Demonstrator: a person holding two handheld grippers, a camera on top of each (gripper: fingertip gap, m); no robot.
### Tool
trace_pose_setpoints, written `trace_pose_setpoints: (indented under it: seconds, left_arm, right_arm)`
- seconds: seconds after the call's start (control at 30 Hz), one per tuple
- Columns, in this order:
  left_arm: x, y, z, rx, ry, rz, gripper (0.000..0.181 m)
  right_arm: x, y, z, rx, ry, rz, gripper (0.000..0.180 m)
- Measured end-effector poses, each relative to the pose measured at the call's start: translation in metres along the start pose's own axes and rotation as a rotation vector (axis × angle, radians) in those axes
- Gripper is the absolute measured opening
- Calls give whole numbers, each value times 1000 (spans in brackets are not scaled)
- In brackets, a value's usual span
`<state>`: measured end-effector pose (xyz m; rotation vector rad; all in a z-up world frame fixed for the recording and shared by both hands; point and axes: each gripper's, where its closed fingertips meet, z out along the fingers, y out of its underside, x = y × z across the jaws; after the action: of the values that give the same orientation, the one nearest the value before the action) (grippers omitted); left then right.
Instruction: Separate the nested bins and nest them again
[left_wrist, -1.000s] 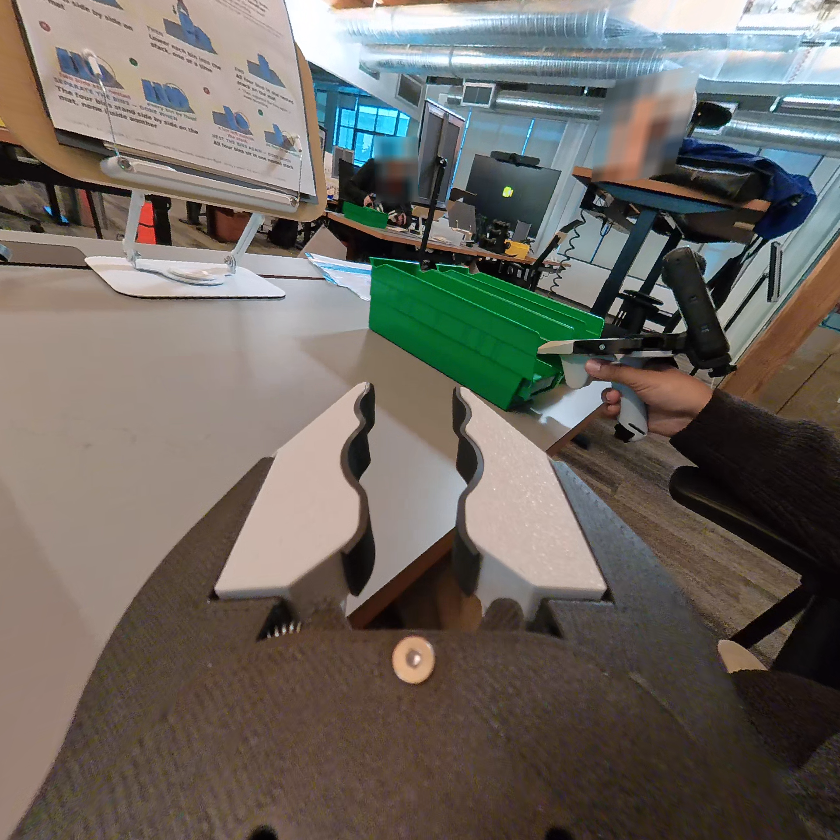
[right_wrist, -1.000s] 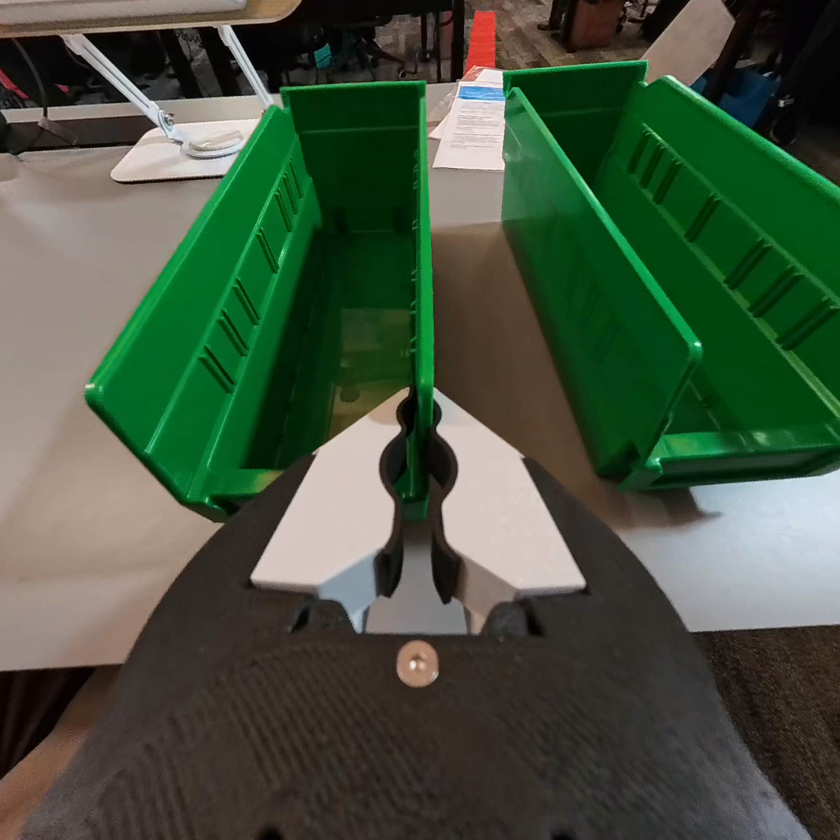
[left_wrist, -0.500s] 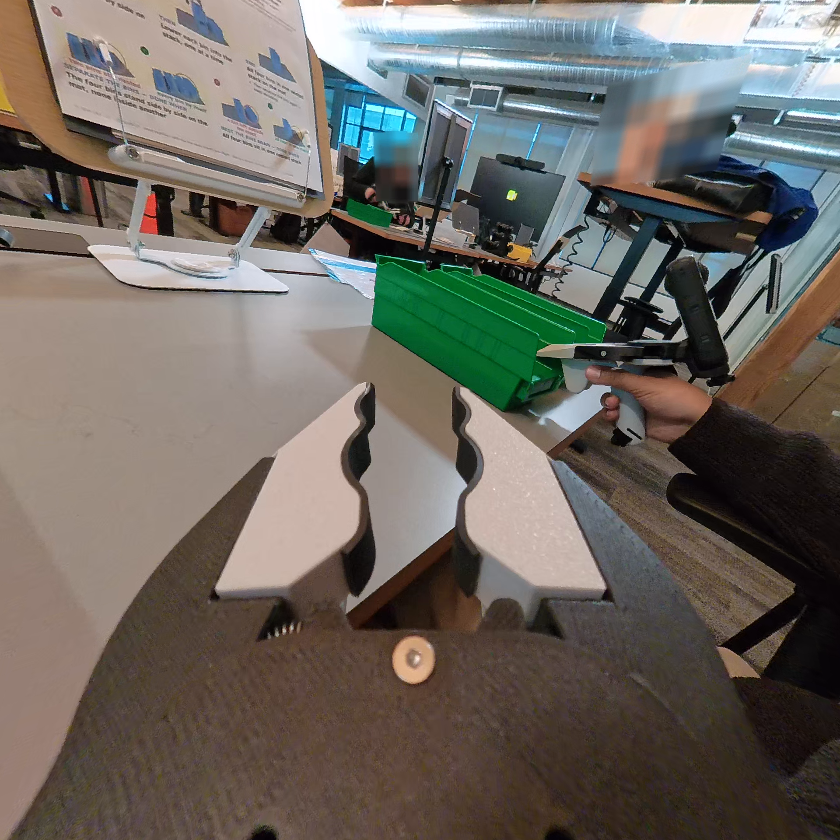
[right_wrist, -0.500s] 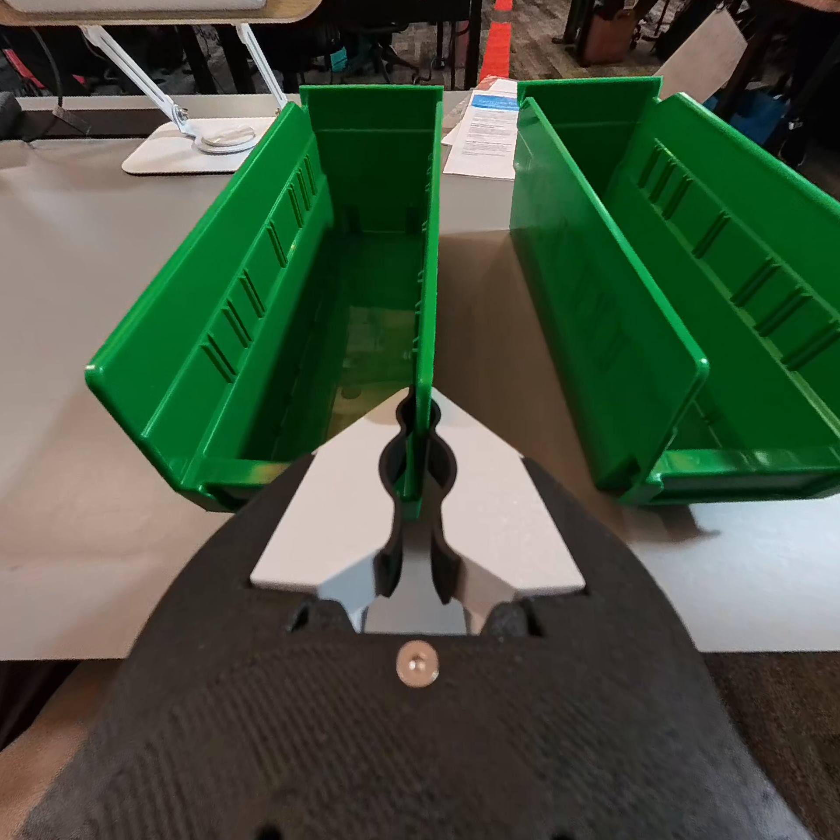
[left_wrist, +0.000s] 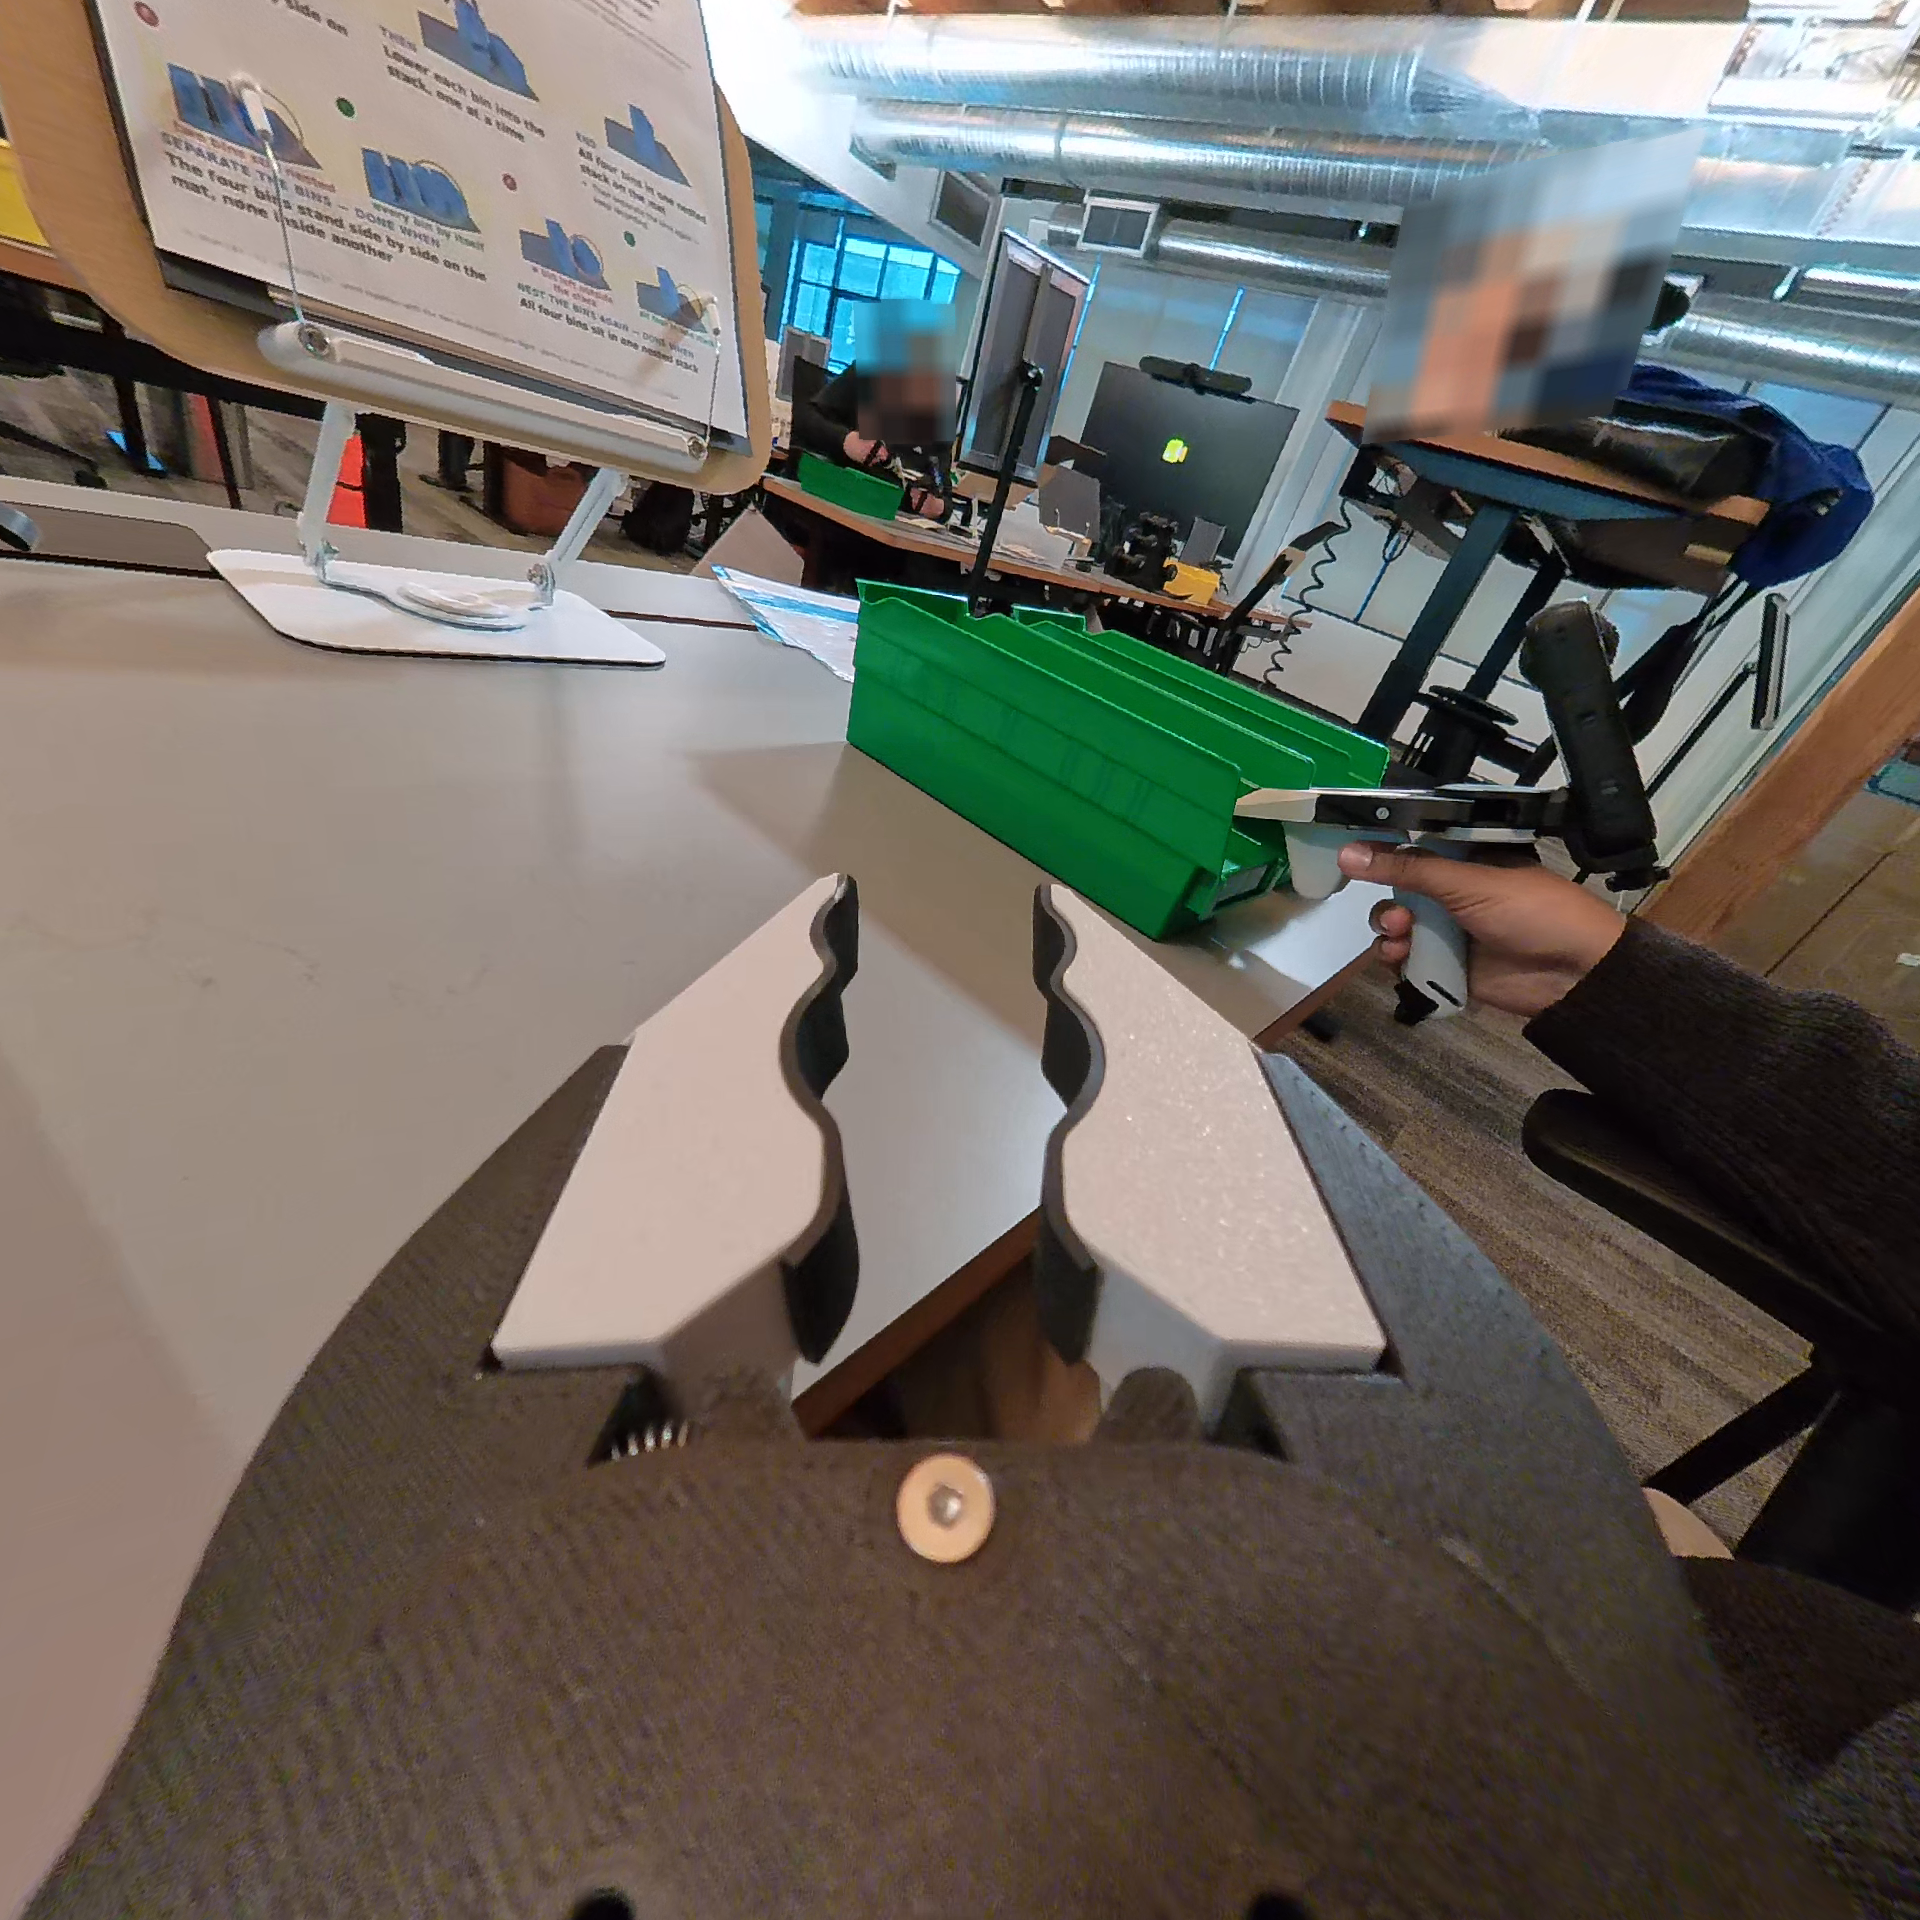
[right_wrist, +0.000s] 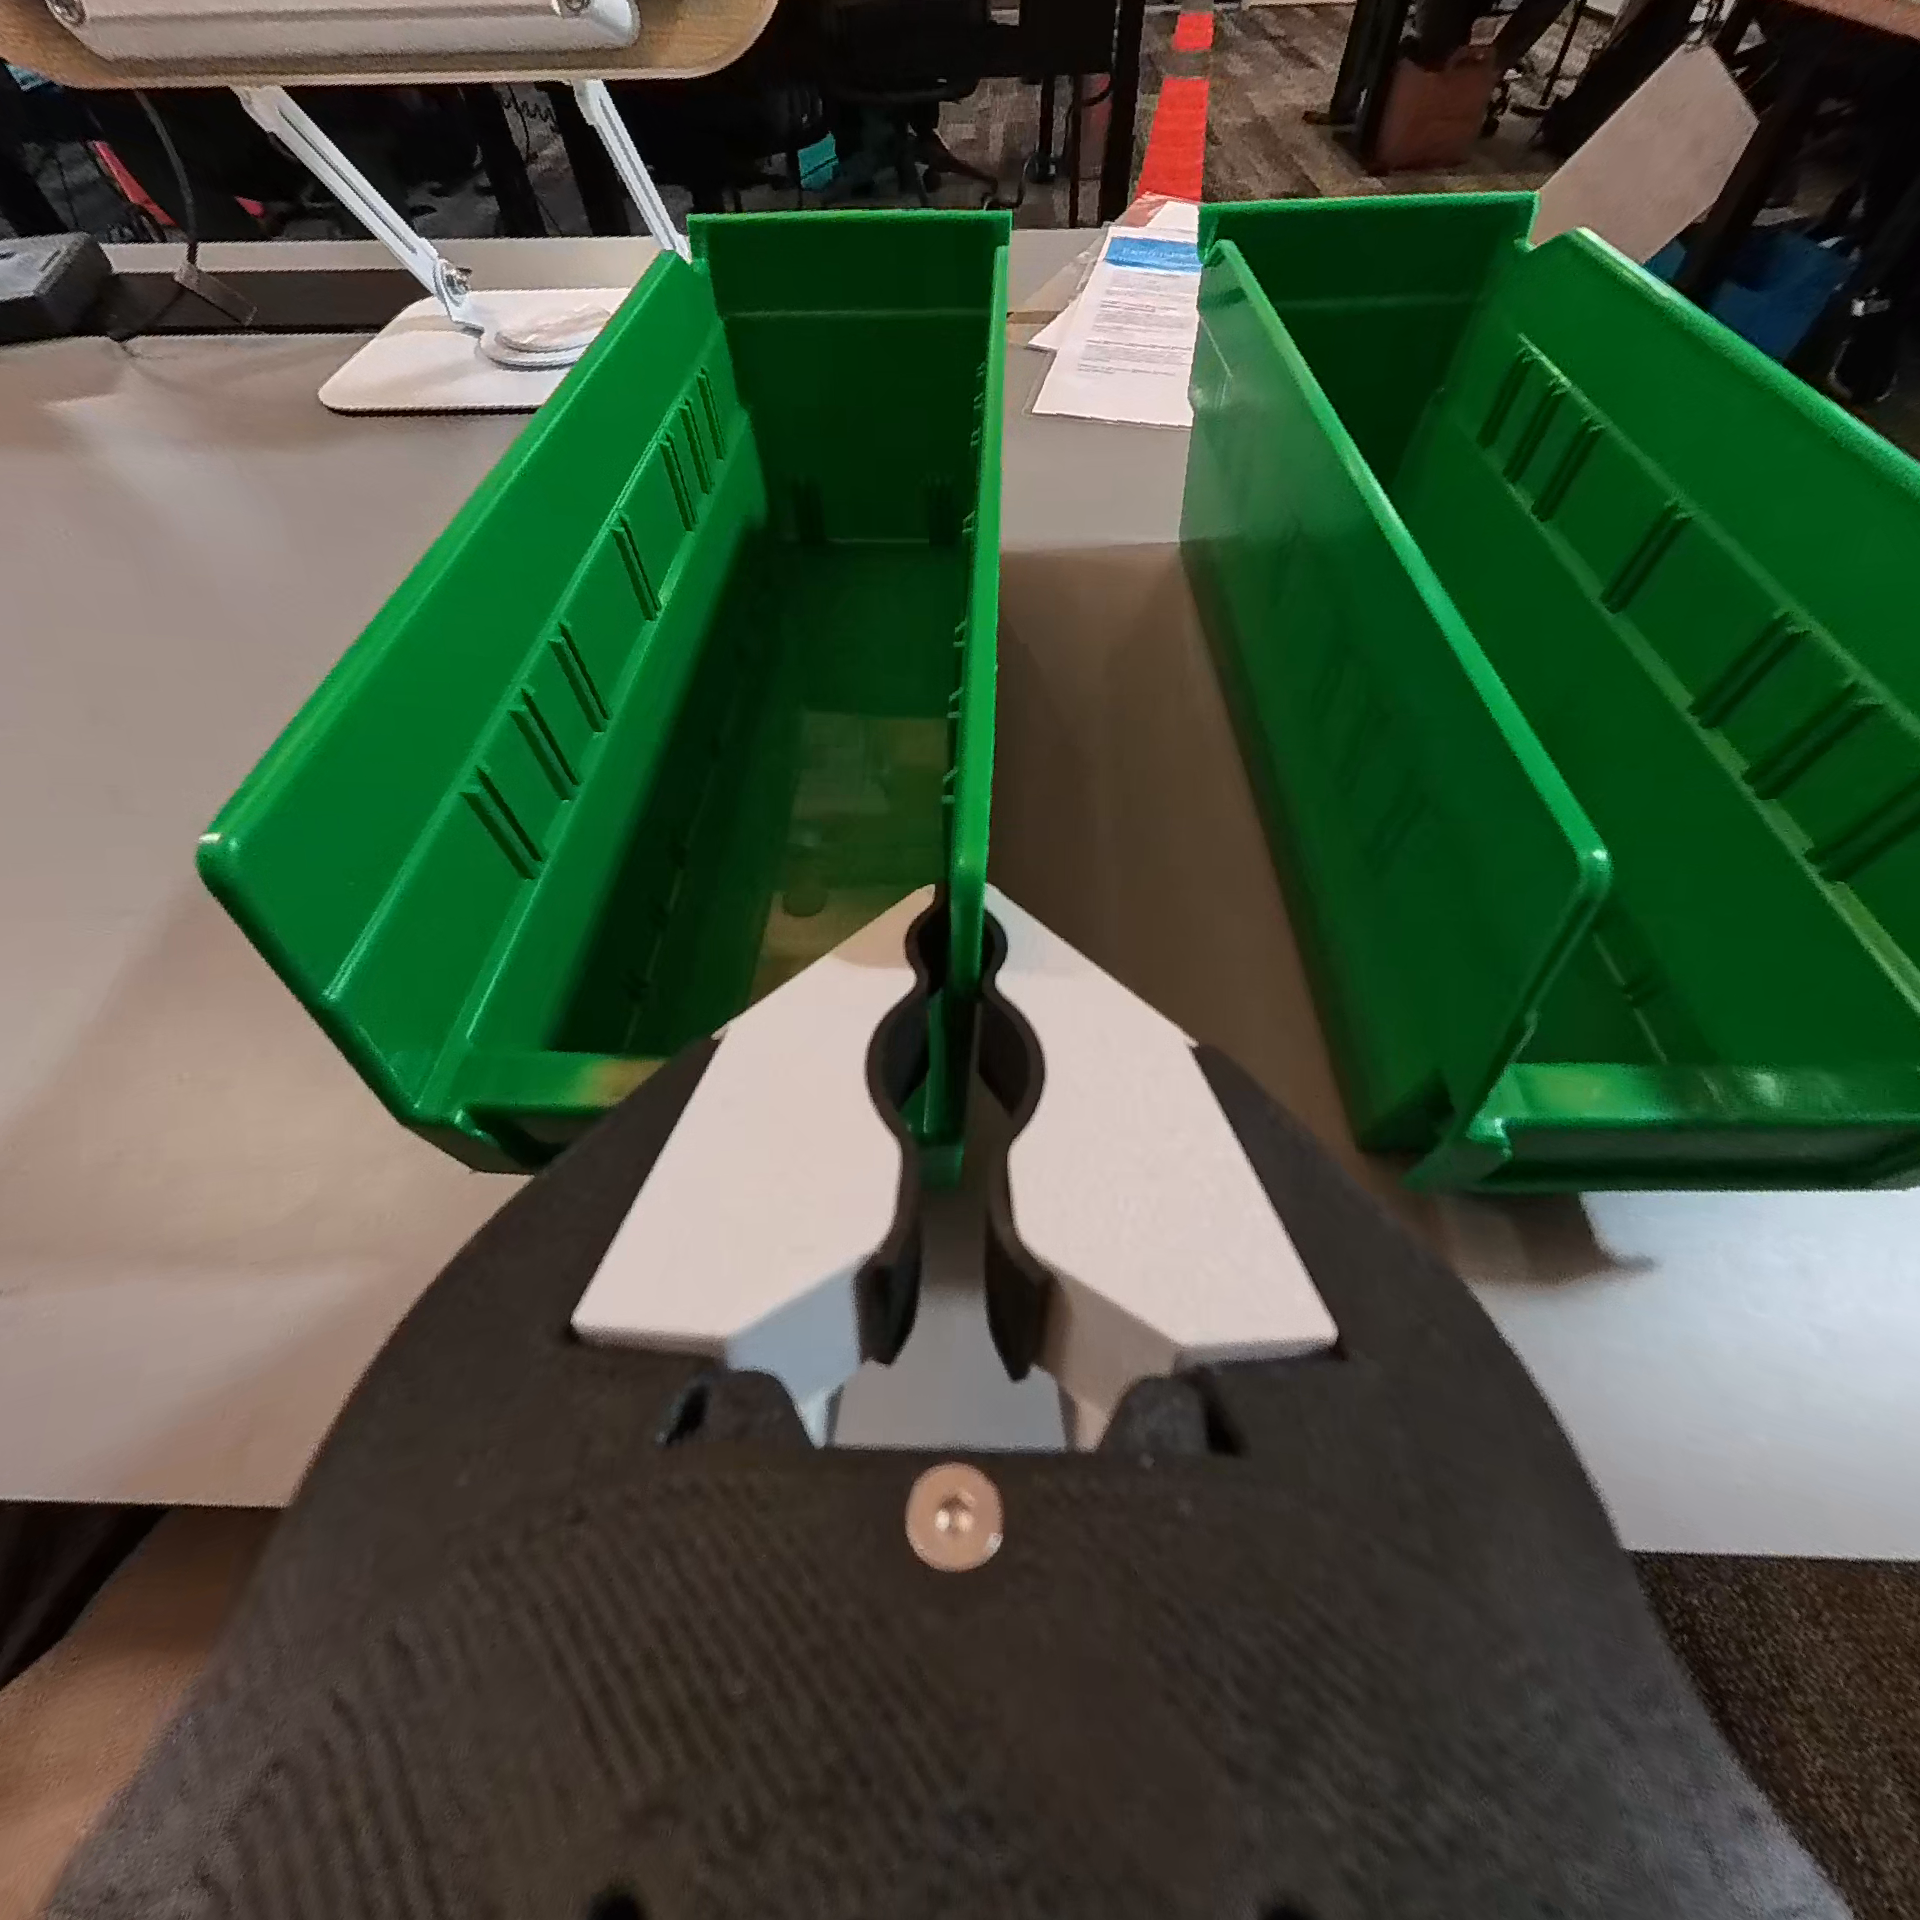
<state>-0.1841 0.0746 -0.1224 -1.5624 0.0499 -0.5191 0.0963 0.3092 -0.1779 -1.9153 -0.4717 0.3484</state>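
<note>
Slightly raised since the earlier frame, the held bin (right_wrist: 582, 727) hangs from the right tongs (right_wrist: 956, 1049), clamped on its right wall. Its long axis runs away, parallel to the second bin (right_wrist: 1558, 665) on the tabletop (right_wrist: 156, 623). Left tongs (left_wrist: 940, 997) gape empty, farther off.

Right gripper (right_wrist: 958, 925) fingers (right_wrist: 1091, 1049) clamp left bin (right_wrist: 623, 665) wall.

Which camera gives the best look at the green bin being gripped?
The right wrist view: the held bin fills it, its side wall pinched by the right gripper. The left wrist view shows that bin only far off, from outside.
</note>
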Motion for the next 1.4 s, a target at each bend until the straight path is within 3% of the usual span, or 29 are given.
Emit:
trace_pose_setpoints:
  seconds: [0.03,0.73,0.87,1.0,1.07,1.17,1.27,1.4]
  left_arm:
    - [0,0,0,-1,0,-1,31]
    - [-1,1,0,-4,-1,-7,31]
    - [-2,1,0,0,-4,-5,31]
    - [-3,-4,-1,13,-7,21,31]
    - [-7,-13,-5,25,-27,76,32]
    - [-31,-57,-26,60,-140,103,28]
    - [-84,-115,-70,154,-362,102,21]
    - [-157,-152,-138,238,-655,153,33]
  right_arm:
    - [0,0,0,0,0,0,1]
    - [-1,1,-1,-11,-3,9,1]
    - [3,-3,-4,2,13,29,24]
    - [-1,-28,-17,125,15,48,47]
    - [-6,-42,-28,195,30,36,45]
    - [-26,-67,-46,324,15,-12,43]
    - [-66,-83,-61,425,-52,-80,38]
    - [-138,-69,-59,389,-220,-164,36]
